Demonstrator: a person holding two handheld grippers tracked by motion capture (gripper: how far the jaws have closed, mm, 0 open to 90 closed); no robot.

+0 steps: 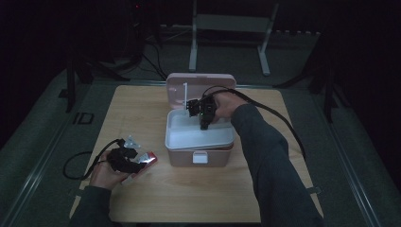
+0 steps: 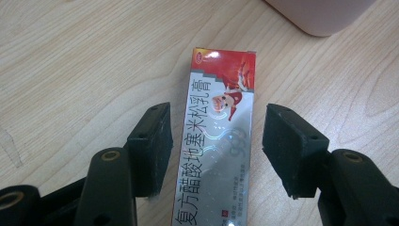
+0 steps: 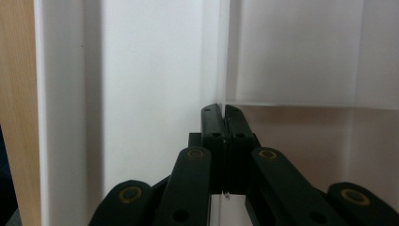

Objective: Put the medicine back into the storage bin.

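Pick-up step: left gripper (image 2: 214,146) jaws spread astride the ointment carton (image 2: 216,155) on the desk (image 2: 70,70). Right gripper (image 3: 221,115) jaws pressed together inside the open pink box (image 1: 199,142). Next: close on carton.

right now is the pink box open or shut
Open: the pink box has its lid standing up behind, white inside showing.

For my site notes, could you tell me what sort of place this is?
Probably a dim recording lab, not a home: a lone wooden table on grey carpet, a metal stand behind it, and cabled grippers, the left gripper over a medicine carton, by a pink box.
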